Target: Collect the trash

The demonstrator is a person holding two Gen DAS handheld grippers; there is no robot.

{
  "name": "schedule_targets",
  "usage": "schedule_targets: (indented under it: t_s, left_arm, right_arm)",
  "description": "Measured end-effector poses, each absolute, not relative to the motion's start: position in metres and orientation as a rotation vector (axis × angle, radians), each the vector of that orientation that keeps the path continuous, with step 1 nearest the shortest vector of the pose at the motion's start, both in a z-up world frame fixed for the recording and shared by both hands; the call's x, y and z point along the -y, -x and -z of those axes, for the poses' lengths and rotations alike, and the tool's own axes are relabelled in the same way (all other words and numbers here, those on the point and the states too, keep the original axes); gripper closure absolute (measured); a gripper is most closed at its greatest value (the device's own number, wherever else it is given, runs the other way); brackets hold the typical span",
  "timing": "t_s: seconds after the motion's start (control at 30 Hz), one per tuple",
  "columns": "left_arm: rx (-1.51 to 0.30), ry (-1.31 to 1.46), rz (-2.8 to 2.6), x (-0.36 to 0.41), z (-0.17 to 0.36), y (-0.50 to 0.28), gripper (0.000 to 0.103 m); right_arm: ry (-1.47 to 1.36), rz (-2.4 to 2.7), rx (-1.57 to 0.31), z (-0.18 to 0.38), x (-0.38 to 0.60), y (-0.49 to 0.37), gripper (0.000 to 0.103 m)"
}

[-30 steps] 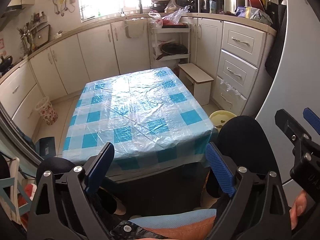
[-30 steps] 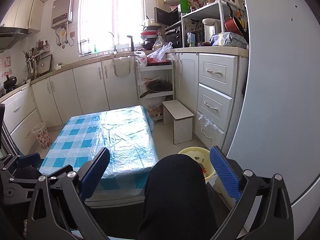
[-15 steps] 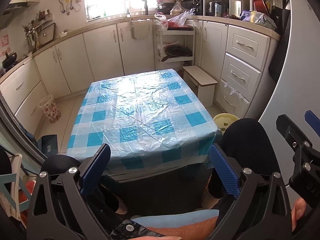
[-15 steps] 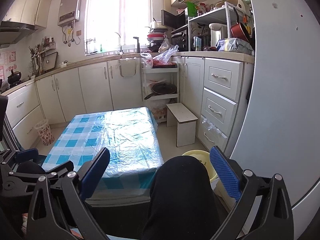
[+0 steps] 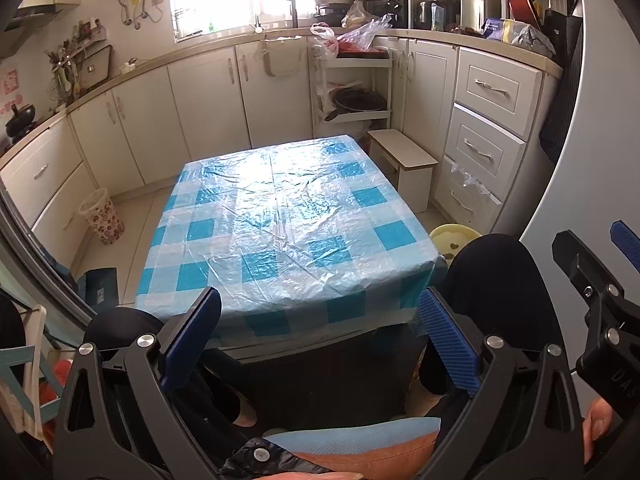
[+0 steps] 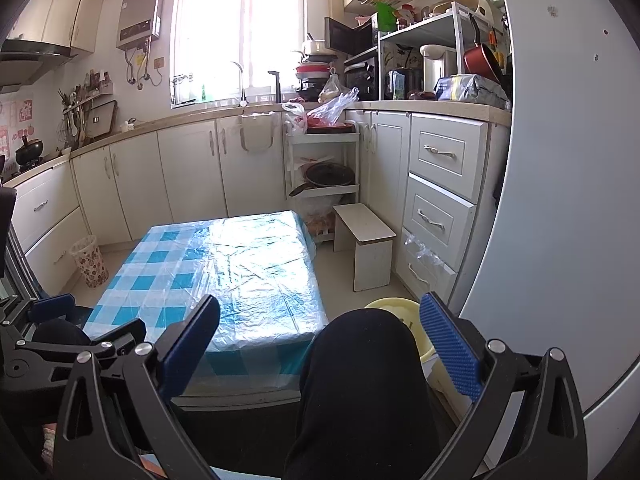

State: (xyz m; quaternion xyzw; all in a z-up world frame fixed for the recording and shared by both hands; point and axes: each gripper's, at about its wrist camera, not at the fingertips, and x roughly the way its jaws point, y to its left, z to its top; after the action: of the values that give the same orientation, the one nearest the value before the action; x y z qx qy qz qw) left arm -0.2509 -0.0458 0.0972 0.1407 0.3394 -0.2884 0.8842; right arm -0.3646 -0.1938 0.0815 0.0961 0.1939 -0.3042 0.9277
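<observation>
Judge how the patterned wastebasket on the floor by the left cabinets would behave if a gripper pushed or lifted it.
The wastebasket is slim, tall and wider at its rim than its base, so a push near the top would probably tip it. It looks like thin plastic, so likely light and somewhat flexible at the rim. What it holds cannot be seen.

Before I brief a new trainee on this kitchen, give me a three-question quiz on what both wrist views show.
1. True or false: the left tongs grip a piece of trash.
2. What stands on the floor nearest the left cabinets: (a) patterned wastebasket, (b) white stool, (c) yellow tub?
3. What covers the low table?

Key: 1. False; both the left and right tongs are open and empty. 2. (a). 3. A blue-and-white checked cloth under clear plastic.
</observation>
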Motion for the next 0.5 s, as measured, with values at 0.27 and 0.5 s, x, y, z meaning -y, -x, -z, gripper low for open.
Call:
schedule_targets:
  t_s: [0.27,0.5]
  left_arm:
    - [-0.707,-0.294,0.598,0.0451,-0.0961,0.2502,0.008]
    - [-0.708,-0.295,0.596,0.0435,-0.0944,0.2502,0.008]
  right_arm:
    - [-0.196,0.620,-0.406,-0.0806,0.1944,0.3636,0.007]
    - [-0.196,0.618,-0.412,-0.0793,0.1946,0.3623,0.007]
